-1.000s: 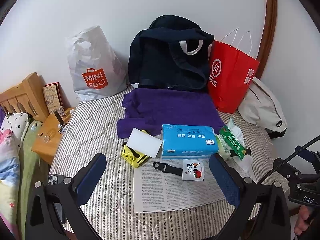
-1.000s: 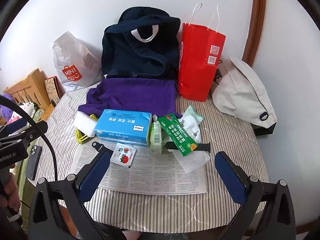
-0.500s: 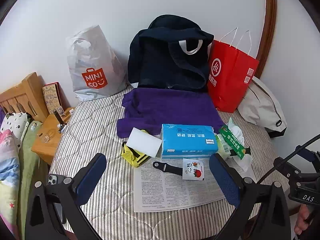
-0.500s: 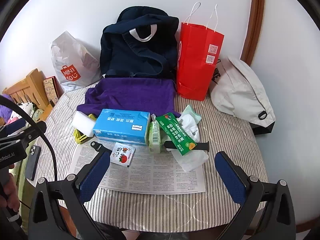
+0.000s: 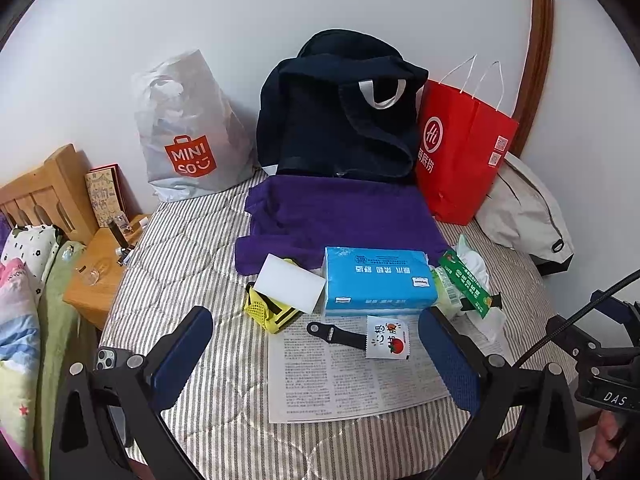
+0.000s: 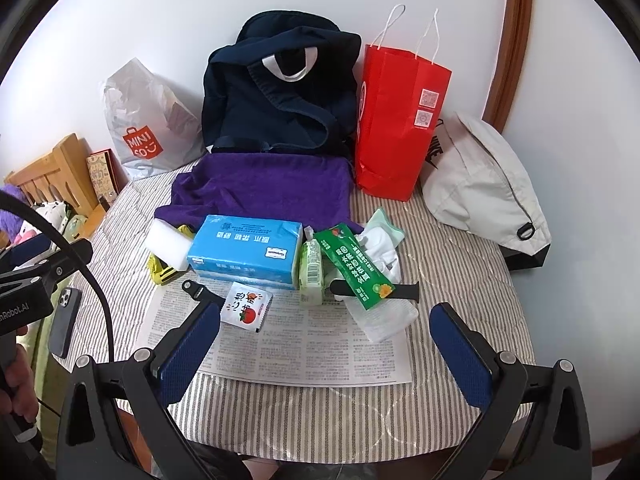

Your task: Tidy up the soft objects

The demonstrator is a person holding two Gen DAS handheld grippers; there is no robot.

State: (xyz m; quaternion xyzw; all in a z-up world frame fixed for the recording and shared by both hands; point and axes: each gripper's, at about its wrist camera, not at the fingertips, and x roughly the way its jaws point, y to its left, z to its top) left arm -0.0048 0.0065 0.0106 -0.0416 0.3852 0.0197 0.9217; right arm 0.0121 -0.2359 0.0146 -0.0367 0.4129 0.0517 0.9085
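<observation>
A purple towel [image 5: 340, 216] [image 6: 268, 188] lies on the striped table in front of a dark navy bag [image 5: 340, 120] [image 6: 280, 92]. Before it sit a blue tissue pack [image 5: 376, 286] [image 6: 246, 250], a white sponge [image 5: 290, 282] [image 6: 168, 242] on a yellow mesh item [image 5: 270, 314], a green wipes pack [image 6: 312, 270], a green sachet box [image 6: 354, 268], white cloths [image 6: 380, 240] and a small tomato sachet [image 5: 388, 338] [image 6: 248, 306]. My left gripper [image 5: 316, 356] and right gripper [image 6: 326, 352] are open and empty, hovering over the newspaper [image 6: 300, 344] at the near edge.
A red paper bag [image 5: 460, 156] [image 6: 396, 120], a grey Miniso bag [image 5: 188, 132] and a beige bag [image 6: 480, 184] stand at the back. A black watch strap [image 5: 336, 334] lies on the newspaper. A phone [image 6: 64, 320] and wooden furniture [image 5: 60, 200] are at left.
</observation>
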